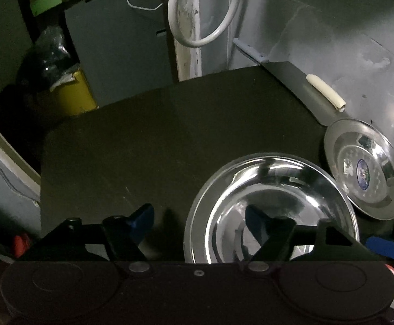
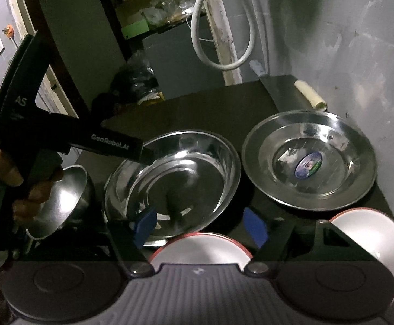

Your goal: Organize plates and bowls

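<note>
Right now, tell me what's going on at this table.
A person holds a gripper in each hand over a dark table of dishes. The left gripper straddles the near rim of the big steel bowl, jaws apart, not gripping yet. The right gripper hovers open above a red-rimmed white bowl. A steel plate with a sticker, a second white bowl and a small steel bowl lie unstacked.
</note>
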The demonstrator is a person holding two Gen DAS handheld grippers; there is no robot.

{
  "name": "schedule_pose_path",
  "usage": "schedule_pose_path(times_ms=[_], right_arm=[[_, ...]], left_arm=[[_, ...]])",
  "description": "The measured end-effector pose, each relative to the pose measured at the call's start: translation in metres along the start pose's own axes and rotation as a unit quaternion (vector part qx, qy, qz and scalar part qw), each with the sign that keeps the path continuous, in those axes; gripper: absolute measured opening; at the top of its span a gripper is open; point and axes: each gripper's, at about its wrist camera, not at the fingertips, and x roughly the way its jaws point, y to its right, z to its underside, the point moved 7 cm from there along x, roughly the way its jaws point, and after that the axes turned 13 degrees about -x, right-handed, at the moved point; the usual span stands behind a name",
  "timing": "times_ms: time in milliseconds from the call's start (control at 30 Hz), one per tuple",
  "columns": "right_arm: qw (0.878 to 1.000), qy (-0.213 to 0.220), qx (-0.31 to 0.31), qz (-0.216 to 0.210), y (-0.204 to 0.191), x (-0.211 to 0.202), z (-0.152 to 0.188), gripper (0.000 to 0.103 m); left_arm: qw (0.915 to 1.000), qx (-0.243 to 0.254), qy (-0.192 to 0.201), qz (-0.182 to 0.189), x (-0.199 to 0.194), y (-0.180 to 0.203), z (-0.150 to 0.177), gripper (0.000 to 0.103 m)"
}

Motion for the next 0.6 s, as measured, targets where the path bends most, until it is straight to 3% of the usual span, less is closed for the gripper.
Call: schedule_pose_path(times_ms=[100, 267, 367, 600], right_arm=[[1.000, 0.001, 0.002, -0.005, 0.001, 0.003, 0.000, 0.075], [1.000, -0.002, -0.004, -0.004, 0.001, 0.010, -0.001, 0.053], [1.000, -0.001, -0.004, 0.008, 0.002, 0.010, -0.001, 0.047], [1.000, 0.013, -0.006, 0.016, 0.004, 0.004, -0.004, 0.041]], left_arm=[[0.9999, 0.003, -0.008, 0.007, 0.003, 0.003, 0.001, 0.059], [0.9998, -0.003, -0.013, 0.012, 0.006, 0.005, 0.000, 0.039], [0.9998, -0.007, -0.012, 0.011, 0.004, 0.003, 0.000, 0.034], [0.9990, -0.024, 0.009, 0.036, -0.012, -0.002, 0.000, 0.034]])
